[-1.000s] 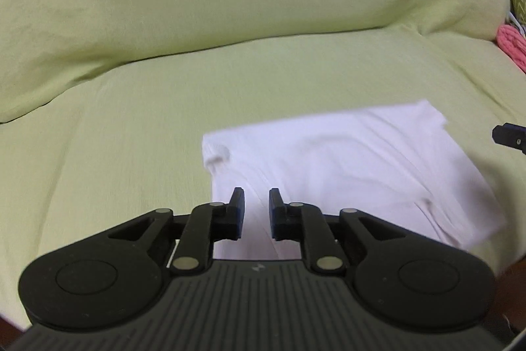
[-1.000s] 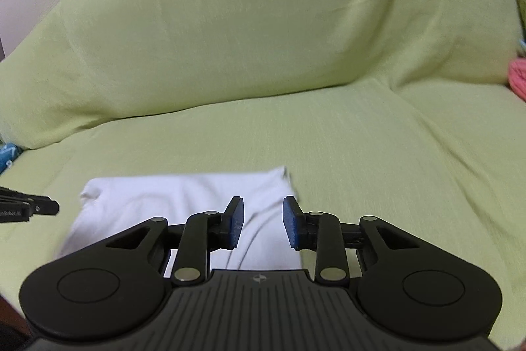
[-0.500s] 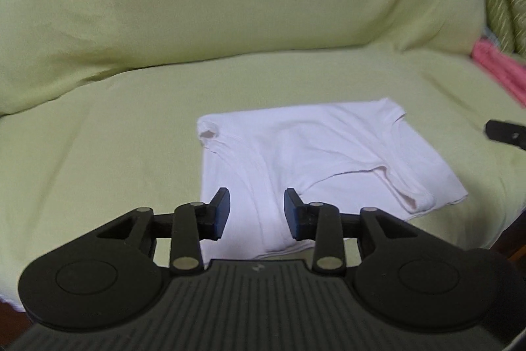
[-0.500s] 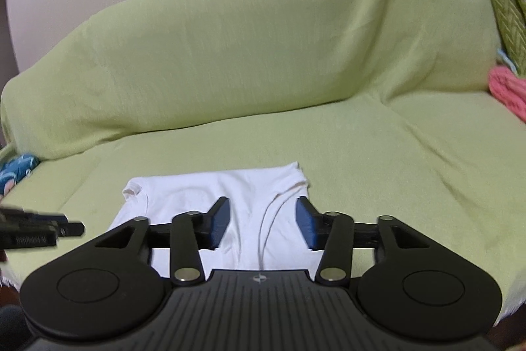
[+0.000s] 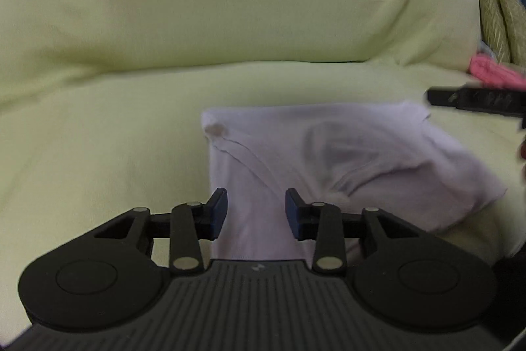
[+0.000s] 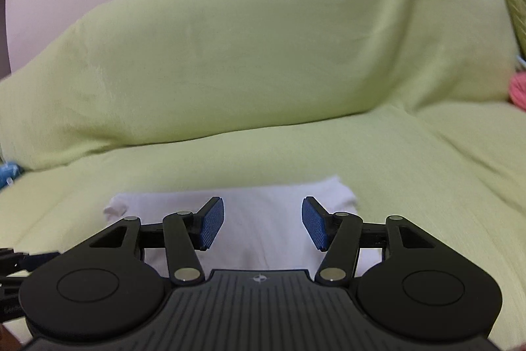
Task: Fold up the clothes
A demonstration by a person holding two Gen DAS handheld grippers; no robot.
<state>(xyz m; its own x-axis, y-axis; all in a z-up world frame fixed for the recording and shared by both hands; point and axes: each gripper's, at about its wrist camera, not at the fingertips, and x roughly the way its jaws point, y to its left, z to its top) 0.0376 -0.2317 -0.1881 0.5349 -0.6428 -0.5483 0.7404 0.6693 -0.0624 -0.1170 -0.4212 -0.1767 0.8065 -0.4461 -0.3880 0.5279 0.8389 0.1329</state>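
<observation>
Garment [image 5: 328, 160], white, folded, lying centre frame on green sofa cover [image 5: 98, 153]. Left gripper [image 5: 256, 213] and right gripper [image 6: 263, 221]: jaws lately widened, both empty, lowered nearer cloth; next fold probably pending.

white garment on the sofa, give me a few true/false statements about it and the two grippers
1. The white garment lies on a green sofa cover. True.
2. The left gripper is clamped on the garment. False: its jaws are apart, nothing pinched between them.
3. The right gripper is open. True.
4. The garment is red. False: it is white; only a pink item sits at the far right.
5. The garment hangs over the sofa back. False: it lies on the seat.
</observation>
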